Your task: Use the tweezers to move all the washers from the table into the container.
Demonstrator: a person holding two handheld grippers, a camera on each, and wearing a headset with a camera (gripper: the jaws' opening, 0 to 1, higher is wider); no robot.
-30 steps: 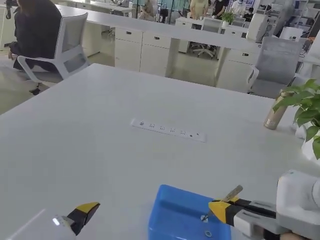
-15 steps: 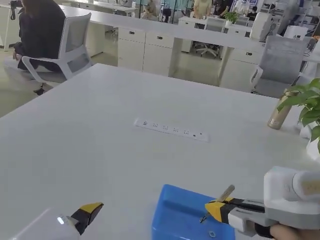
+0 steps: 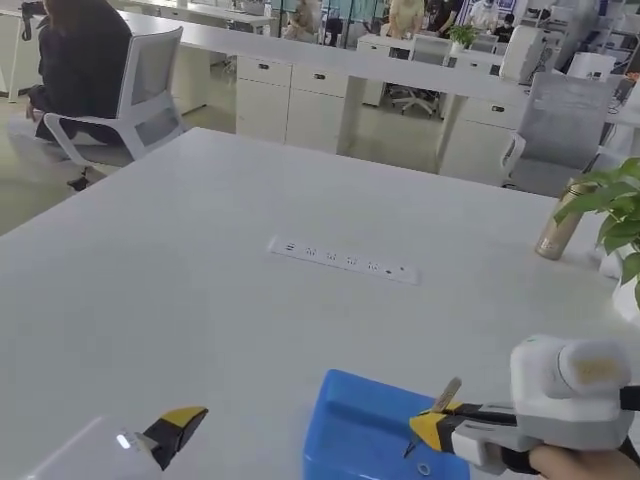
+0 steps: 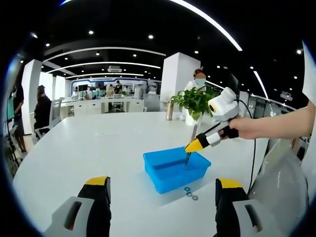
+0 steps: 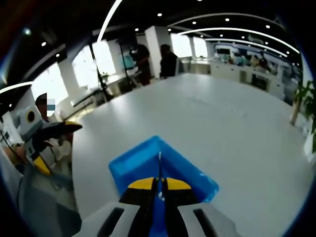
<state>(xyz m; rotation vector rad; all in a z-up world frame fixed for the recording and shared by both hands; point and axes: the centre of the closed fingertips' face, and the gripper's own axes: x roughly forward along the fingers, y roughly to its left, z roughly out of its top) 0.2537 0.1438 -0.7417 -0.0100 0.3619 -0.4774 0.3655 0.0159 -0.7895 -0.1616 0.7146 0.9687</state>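
The right gripper [image 5: 159,184] pinches the tweezers [image 5: 159,167] tip-down over the blue container [image 4: 165,178], the left gripper [image 4: 163,183] has its jaws spread wide, and three washers [image 4: 189,194] lie on the table [image 4: 94,148] just beside the container.

Right gripper [image 3: 425,432]: low at the right of the head view, tips aimed left and slightly down. In the right gripper view your yellow-tipped jaws are pressed together, clamped on the tweezers [image 3: 447,393]. Your right hand [image 3: 578,464] grips it from behind. In the left gripper view your bare forearm [image 4: 289,117] reaches in from the right. Left gripper [image 4: 163,183]: low at your left, jaws spread wide apart.
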